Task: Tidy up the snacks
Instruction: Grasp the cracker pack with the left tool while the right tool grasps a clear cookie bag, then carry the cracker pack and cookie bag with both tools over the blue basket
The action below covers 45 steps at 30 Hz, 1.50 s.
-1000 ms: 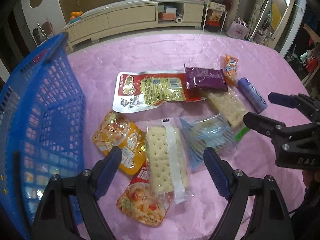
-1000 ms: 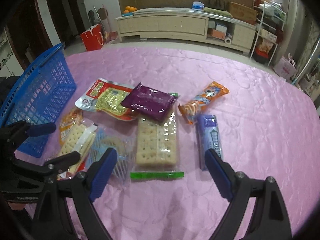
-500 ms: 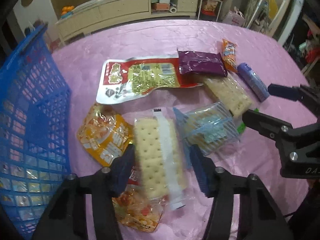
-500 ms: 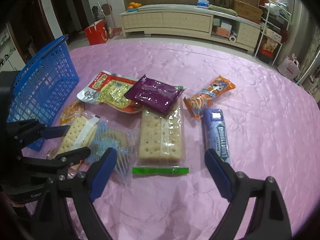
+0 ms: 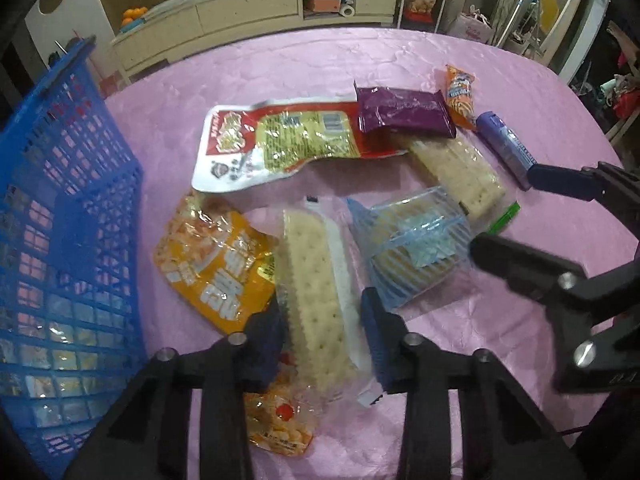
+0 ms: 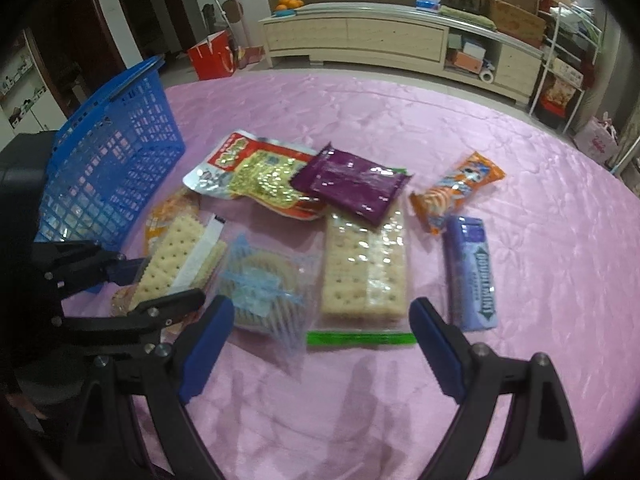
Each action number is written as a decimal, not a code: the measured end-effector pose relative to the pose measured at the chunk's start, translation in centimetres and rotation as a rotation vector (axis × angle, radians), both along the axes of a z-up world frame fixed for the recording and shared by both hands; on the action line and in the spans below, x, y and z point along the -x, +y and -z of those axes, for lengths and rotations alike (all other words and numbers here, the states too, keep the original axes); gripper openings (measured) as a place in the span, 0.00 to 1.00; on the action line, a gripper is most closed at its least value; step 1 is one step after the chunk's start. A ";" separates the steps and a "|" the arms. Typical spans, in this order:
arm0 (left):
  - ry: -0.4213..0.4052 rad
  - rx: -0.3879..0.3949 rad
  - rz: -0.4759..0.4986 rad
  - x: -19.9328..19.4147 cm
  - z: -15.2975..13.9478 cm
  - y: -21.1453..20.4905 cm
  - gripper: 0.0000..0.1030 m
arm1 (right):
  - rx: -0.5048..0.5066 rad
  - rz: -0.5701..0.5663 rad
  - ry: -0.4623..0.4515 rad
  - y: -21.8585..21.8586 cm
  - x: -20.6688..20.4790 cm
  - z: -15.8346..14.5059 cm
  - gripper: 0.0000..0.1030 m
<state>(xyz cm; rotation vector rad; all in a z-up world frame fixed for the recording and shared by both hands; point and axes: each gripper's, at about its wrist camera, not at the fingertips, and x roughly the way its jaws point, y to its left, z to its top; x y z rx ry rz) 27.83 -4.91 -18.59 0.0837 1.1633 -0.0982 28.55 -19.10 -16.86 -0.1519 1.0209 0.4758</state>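
My left gripper (image 5: 322, 336) is shut on a clear-wrapped cracker pack (image 5: 316, 300), which lies on the pink tablecloth over an orange snack bag (image 5: 218, 264). The same pack shows in the right wrist view (image 6: 176, 258). A blue mesh basket (image 5: 60, 240) stands at the left. My right gripper (image 6: 320, 344) is open and empty, hovering before a wide cracker pack (image 6: 366, 268) and a blue-striped biscuit bag (image 6: 264, 292).
A red-and-yellow pouch (image 5: 280, 140), a purple packet (image 5: 404, 114), an orange wafer pack (image 5: 460, 94) and a purple gum pack (image 5: 506, 146) lie farther back. A cabinet (image 6: 400, 44) stands beyond the table.
My left gripper moved forward and down and closed its fingers onto the cracker pack. My right gripper stayed open and shifted slightly.
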 end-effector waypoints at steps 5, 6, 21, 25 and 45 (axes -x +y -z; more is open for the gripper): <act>-0.070 0.034 -0.040 1.4 -2.1 0.8 0.28 | -0.005 -0.006 0.007 0.6 -0.2 -0.3 0.89; -0.083 0.034 -0.049 1.7 -2.4 1.0 0.28 | -0.010 -0.005 0.013 0.8 -0.3 -0.2 0.89; -0.114 -0.060 -0.037 2.9 -2.7 2.3 0.28 | 0.064 -0.056 0.047 4.2 -0.9 2.1 0.83; -0.101 -0.073 -0.036 2.7 -2.2 2.2 0.27 | 0.118 -0.116 0.010 5.0 -0.6 2.4 0.80; -0.159 -0.020 -0.038 3.8 -5.1 0.7 0.27 | 0.002 -0.113 -0.069 1.6 3.2 -2.5 0.56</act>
